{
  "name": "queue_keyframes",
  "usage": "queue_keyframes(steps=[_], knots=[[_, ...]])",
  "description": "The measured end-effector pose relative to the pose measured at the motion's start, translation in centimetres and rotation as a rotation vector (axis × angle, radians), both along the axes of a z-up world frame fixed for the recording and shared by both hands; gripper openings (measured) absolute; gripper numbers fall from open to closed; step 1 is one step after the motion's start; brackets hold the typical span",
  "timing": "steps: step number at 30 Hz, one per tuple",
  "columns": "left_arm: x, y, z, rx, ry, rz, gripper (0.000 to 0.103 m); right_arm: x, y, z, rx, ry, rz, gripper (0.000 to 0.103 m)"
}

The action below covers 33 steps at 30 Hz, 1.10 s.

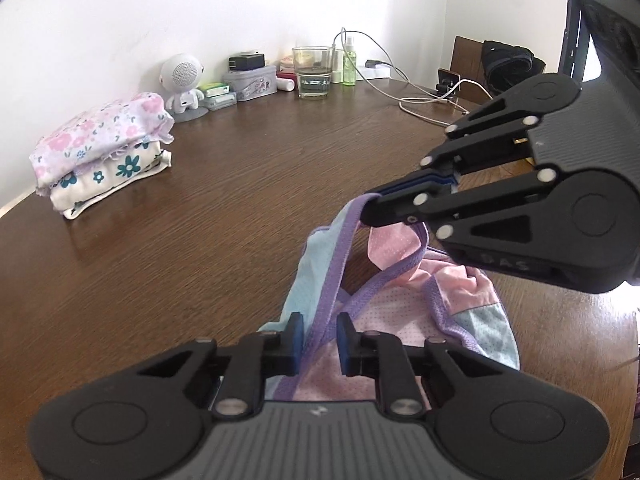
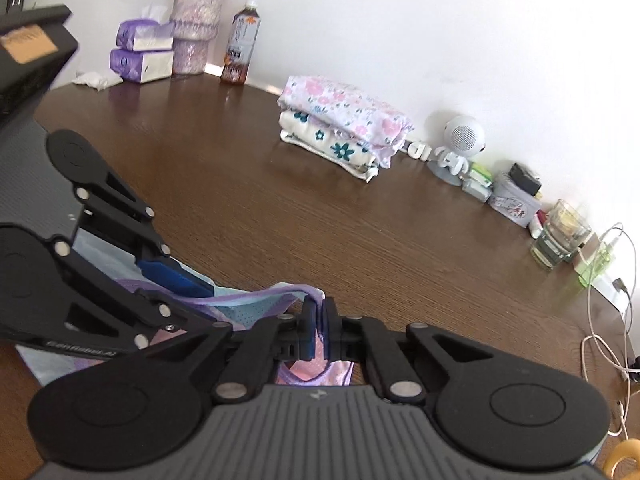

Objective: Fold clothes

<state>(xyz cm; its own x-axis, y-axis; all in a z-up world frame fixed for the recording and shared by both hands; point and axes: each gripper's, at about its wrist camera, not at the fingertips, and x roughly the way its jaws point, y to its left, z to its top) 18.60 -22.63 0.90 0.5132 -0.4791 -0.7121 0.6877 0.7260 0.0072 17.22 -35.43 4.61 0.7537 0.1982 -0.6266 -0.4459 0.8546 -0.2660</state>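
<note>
**Left wrist view: both claws at a small pink garment on the table**

Left wrist view shows the left claw (image 1: 318,340) with its fingers parted, a purple trim strip of the garment (image 1: 400,320) running up through the gap; whether the pads touch the strip I cannot tell. The right claw (image 1: 370,210) has its fingers pressed together on the purple trim, lifting that edge off the table (image 1: 200,220); the rest of the pink, pale blue and purple garment lies crumpled on the wood beneath both claws.

From the right wrist camera, the right claw (image 2: 319,320) pinches the same trim, and the left claw (image 2: 188,280) sits just beside it over the garment (image 2: 248,308).

A stack of folded floral clothes (image 1: 104,152) rests well apart from the garment, toward the wall; beyond the stack stand a white robot figure (image 1: 182,84), a tin (image 1: 250,84) and a glass (image 1: 313,72); a white cable (image 1: 408,92) trails past the glass.
</note>
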Motion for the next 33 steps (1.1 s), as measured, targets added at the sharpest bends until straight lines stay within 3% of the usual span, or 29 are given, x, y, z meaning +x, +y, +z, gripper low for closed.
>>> queue_keyframes(steps=[3, 6, 10, 13, 16, 20, 23, 24, 25, 30, 33], knots=[[-0.8, 0.5, 0.7, -0.046, 0.021, -0.010, 0.017, -2.1, -0.4, 0.0, 0.024, -0.019, -0.013, 0.002], [-1.4, 1.9, 2.0, -0.164, 0.058, -0.040, 0.033, -3.9, -0.8, -0.8, 0.055, -0.024, -0.048, 0.002], [-1.0, 2.2, 2.8, -0.260, 0.062, 0.005, 0.034, -5.3, -1.5, -2.3, 0.120, -0.049, -0.147, 0.002], [-0.1, 1.4, 2.6, -0.265, 0.078, 0.064, 0.031, -5.9, -1.6, -3.0, 0.190, -0.055, -0.193, 0.002], [1.1, 0.0, 1.4, -0.215, 0.114, 0.070, 0.030, -6.5, -1.6, -3.7, 0.252, -0.059, -0.235, 0.003], [1.6, -1.1, 0.0, -0.171, 0.144, 0.051, 0.028, -7.3, -1.6, -4.2, 0.255, -0.050, -0.262, 0.006], [1.2, -1.5, -0.7, -0.148, 0.121, 0.038, 0.028, -8.5, -2.3, -3.7, 0.284, -0.055, -0.267, 0.023], [1.1, -1.5, -0.8, -0.143, 0.113, 0.034, 0.028, -8.9, -2.6, -3.3, 0.306, -0.064, -0.272, 0.035], [1.0, -1.6, -0.9, -0.140, 0.108, 0.031, 0.029, -9.1, -3.1, -2.8, 0.332, -0.078, -0.280, 0.037], [0.4, -2.1, -1.2, -0.118, 0.071, 0.017, 0.032, -8.5, -4.1, -1.4, 0.384, -0.128, -0.298, 0.035], [-0.2, -2.5, -1.2, -0.090, 0.037, 0.007, 0.033, -6.8, -3.9, -1.9, 0.339, -0.101, -0.278, 0.021]])
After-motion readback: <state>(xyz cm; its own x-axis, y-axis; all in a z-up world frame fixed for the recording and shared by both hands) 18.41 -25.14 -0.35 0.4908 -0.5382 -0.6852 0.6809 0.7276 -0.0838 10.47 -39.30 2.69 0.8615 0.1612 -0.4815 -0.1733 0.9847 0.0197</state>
